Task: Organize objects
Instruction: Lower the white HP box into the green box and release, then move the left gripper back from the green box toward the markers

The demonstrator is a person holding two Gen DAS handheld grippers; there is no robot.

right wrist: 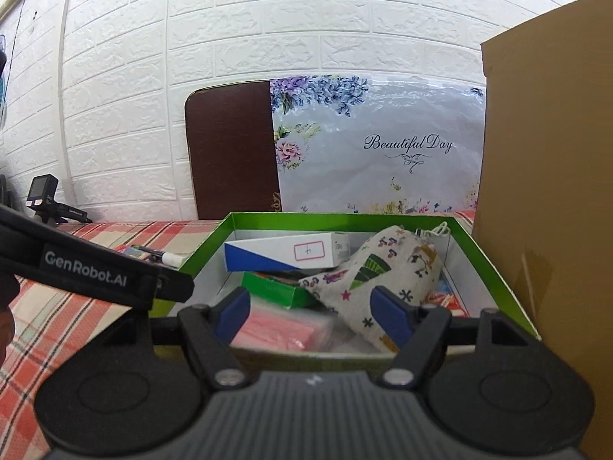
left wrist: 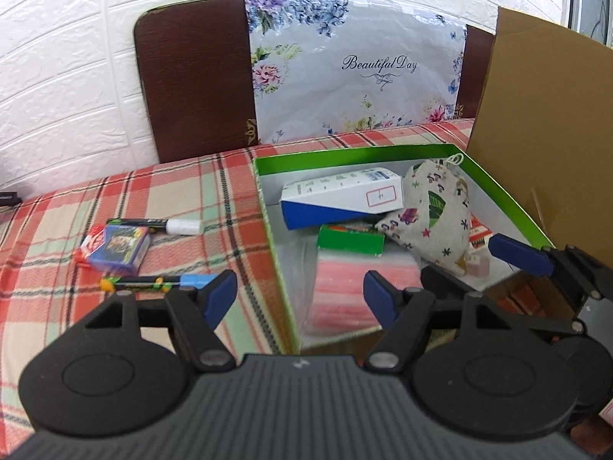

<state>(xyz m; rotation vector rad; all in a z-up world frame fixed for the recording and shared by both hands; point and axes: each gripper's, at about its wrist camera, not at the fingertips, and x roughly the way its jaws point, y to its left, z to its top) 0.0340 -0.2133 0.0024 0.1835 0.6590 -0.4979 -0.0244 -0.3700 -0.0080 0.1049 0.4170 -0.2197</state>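
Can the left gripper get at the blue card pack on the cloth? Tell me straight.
Probably yes. The left gripper is open and holds nothing, and the blue card pack lies on the plaid cloth outside the green box, with only a pen nearer.

Woven plaid cloth (left wrist: 172, 191), glossy green cardboard box (left wrist: 345, 151), printed fabric pouch (left wrist: 429, 214), matt brown cardboard (left wrist: 536, 115), embossed white wall panels (right wrist: 268, 19)
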